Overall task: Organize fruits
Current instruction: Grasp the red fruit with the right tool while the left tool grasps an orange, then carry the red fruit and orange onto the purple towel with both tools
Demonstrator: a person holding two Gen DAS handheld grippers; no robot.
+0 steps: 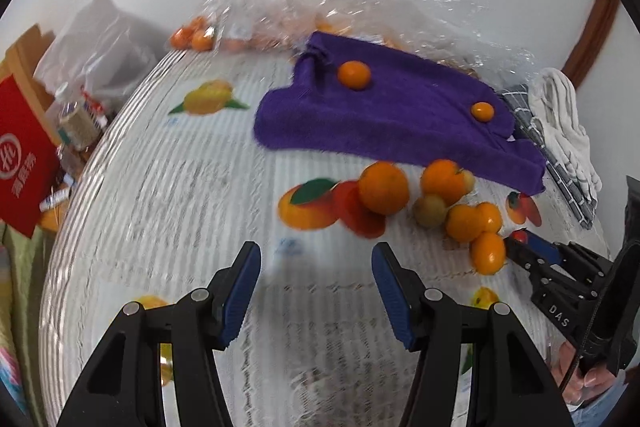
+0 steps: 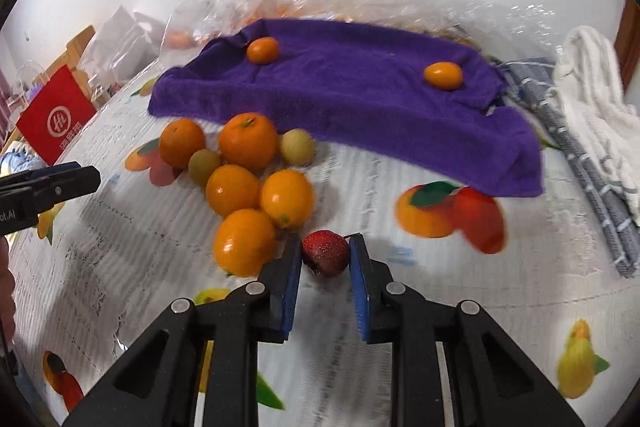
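A purple towel [image 2: 360,99] lies on the table with two small oranges on it, one at its left [image 2: 262,49] and one at its right [image 2: 443,75]. In front of it sits a cluster of several oranges [image 2: 240,187] and two small yellow-green fruits [image 2: 297,147]. My right gripper [image 2: 325,255] is shut on a red strawberry [image 2: 325,251] just right of the cluster. My left gripper [image 1: 316,267] is open and empty above the tablecloth, left of the cluster [image 1: 460,203]. The towel [image 1: 380,111] and the right gripper with the strawberry [image 1: 520,235] also show in the left wrist view.
The tablecloth [image 2: 440,307] has printed fruit pictures. Clear plastic bags with more oranges [image 1: 192,37] lie behind the towel. A grey checked cloth [image 2: 580,155] and a white cloth [image 2: 596,99] lie at the right. A red bag [image 2: 56,119] and clutter stand beyond the left edge.
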